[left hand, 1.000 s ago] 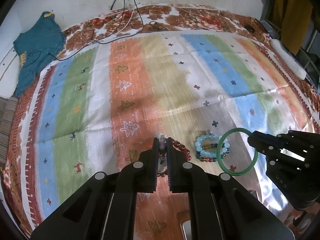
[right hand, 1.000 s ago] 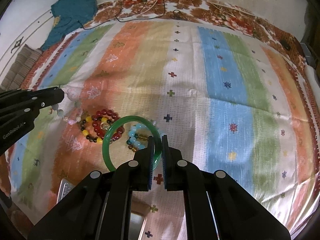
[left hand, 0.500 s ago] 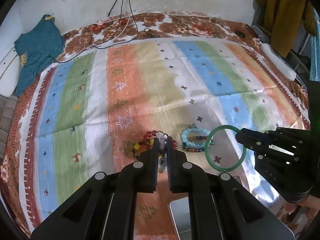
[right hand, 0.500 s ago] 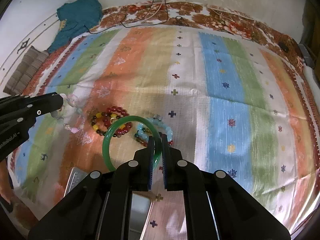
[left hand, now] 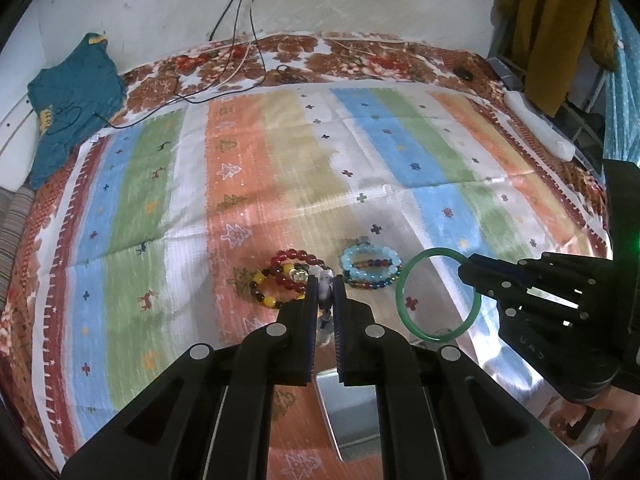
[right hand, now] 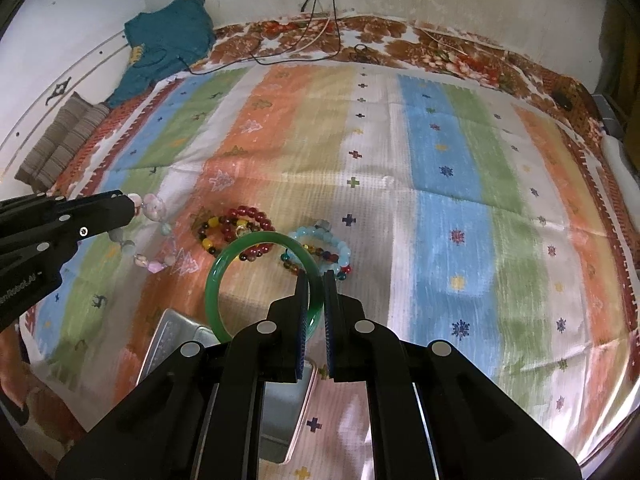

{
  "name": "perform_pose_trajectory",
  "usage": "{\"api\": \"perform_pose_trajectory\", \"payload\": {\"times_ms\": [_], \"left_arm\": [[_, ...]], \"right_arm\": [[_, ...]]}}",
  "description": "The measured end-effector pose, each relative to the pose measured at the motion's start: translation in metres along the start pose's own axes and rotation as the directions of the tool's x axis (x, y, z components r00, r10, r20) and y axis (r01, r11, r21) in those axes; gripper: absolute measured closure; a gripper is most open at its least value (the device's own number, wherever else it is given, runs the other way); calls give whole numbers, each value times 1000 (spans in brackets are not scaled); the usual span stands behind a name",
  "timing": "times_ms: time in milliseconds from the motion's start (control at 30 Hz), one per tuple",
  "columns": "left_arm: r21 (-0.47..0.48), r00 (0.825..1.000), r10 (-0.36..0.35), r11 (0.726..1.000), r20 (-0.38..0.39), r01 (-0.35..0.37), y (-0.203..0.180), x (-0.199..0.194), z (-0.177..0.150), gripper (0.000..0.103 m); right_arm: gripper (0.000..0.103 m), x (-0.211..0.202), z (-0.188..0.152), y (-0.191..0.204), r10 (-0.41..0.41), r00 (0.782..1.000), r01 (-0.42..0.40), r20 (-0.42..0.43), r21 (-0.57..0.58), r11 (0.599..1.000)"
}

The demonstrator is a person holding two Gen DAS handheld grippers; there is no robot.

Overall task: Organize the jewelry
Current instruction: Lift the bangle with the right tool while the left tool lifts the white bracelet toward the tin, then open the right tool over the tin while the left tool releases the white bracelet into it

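Note:
My left gripper is shut on a pale pink bead bracelet, which hangs from its tips above the striped cloth. My right gripper is shut on a green bangle, held upright in the air; the bangle also shows in the left wrist view. On the cloth lie a red and yellow bead bracelet and a light blue bead bracelet, side by side just beyond both grippers. A metal box lies below the grippers near the front edge.
The striped cloth covers a bed with a floral sheet. A teal garment and cables lie at the far side. A folded striped cloth sits at the left. A white power strip lies at the right edge.
Both grippers have pulled back and risen with their bracelets. The beaded bracelets on the cloth now lie farther ahead, and the metal box has come into view below.

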State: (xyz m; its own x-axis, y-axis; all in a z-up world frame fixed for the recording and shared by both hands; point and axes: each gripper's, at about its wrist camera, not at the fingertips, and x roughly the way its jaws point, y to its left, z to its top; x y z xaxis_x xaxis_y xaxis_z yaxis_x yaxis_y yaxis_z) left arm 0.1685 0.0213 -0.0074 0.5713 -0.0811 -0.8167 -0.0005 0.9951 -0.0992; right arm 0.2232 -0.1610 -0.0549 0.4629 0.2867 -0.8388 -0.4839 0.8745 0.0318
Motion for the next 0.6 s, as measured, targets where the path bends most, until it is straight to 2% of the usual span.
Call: {"api": "perform_pose_trajectory", "payload": {"times_ms": [267,600], "left_arm": [[9,999,-32,999,32,32,-11,-19,-14,96],[40,998,-34,999,57,32,-22,-37,-35,96]], "right_arm": [[95,-12,-14,0,3,1000,-3,12,3,1000],[95,-25,-32,8,10,1000,-10,23,-18,1000]]}}
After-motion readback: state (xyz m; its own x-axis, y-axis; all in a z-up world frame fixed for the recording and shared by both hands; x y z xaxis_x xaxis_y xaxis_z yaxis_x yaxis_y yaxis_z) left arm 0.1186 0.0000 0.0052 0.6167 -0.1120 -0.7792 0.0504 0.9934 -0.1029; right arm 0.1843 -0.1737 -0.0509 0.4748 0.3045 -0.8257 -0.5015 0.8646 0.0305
